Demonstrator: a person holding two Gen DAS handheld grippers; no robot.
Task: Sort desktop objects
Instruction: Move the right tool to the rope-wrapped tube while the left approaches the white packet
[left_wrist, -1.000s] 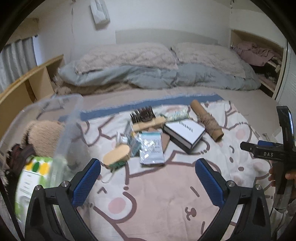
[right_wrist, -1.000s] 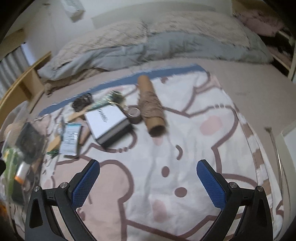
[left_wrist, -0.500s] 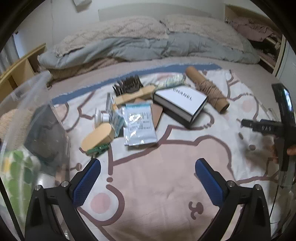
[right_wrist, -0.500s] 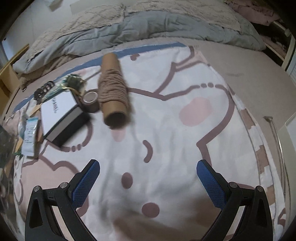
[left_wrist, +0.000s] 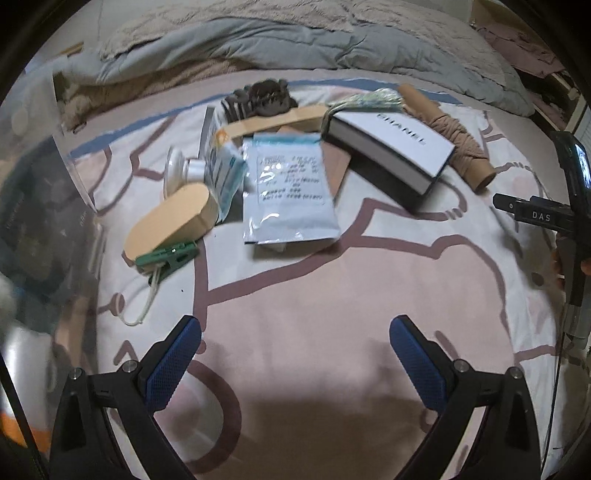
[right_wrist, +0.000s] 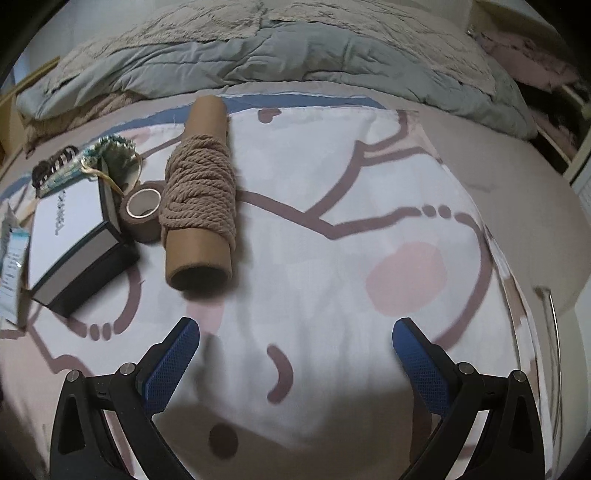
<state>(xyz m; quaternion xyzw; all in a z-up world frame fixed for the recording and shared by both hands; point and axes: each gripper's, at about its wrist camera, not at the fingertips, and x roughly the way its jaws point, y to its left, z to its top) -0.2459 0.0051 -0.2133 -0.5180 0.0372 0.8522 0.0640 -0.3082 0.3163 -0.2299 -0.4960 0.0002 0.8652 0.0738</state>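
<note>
Your left gripper (left_wrist: 295, 354) hovers low over the printed blanket (left_wrist: 332, 295) with its jaws spread wide and nothing between them; your right gripper (right_wrist: 295, 354) does the same, jaws released and empty above a pale stretch of that blanket. Take the white box (left_wrist: 391, 147) with the black sides as your landmark. Nearer to you than the box and to its left, a flat silvery pouch (left_wrist: 288, 192) lies face up, and further left a tan oval block (left_wrist: 173, 218) rests with a green clip (left_wrist: 170, 256) touching its near end, a white cord trailing from the clip. Just left of the pouch a small packet leans against a clear bottle (left_wrist: 184, 171). Beyond the box's left corner a dark-bristled brush (left_wrist: 262, 103) with a wooden handle lies across the blanket. Against the box's right side, seen from your right wrist, sits a brown tape roll (right_wrist: 142, 210), and just beyond that a cardboard tube wound with rope (right_wrist: 201, 199) lies with its open end towards you. Past it all, a grey duvet (right_wrist: 258, 51) is bunched on the bed.
</note>
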